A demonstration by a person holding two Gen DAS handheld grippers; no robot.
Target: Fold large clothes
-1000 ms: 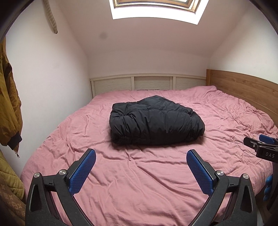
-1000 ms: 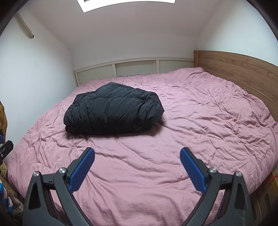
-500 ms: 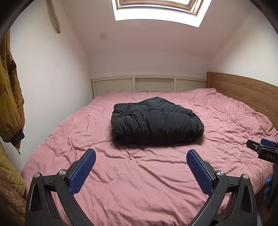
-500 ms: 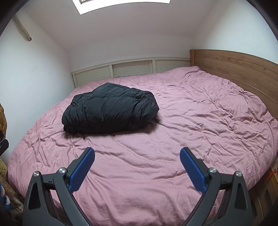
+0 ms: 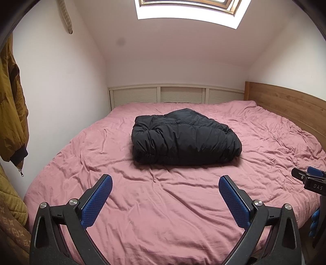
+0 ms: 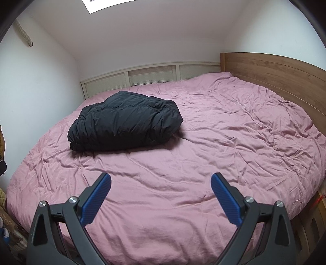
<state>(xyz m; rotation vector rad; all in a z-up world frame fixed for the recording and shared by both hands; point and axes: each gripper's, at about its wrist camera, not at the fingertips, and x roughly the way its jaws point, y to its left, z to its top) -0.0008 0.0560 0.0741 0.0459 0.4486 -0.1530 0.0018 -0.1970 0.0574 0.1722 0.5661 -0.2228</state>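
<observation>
I am holding both tools above the near edge of a wide bed under a wrinkled pink duvet cover [image 5: 167, 203]. The left gripper [image 5: 165, 190] is hanging with its blue-padded fingers spread wide and gripping nothing; the right gripper [image 6: 161, 188] is doing the same. The puffy black quilted jacket [image 5: 184, 140], folded into a thick bundle, is lying on the far middle of the cover, well apart from both tools, and only bare creased fabric is lying between them and it. A curved wooden headboard [image 6: 271, 71] is running along the right side, and cream louvred panels [image 5: 179, 96] are lining the far wall.

The left view is showing a mustard-brown padded coat [image 5: 13, 114] hanging on the left wall, a wood-framed skylight [image 5: 191, 10] overhead, and the right tool's tip at its right edge. The right view is giving me more of the headboard and the bed's right half, with only a sliver of the coat.
</observation>
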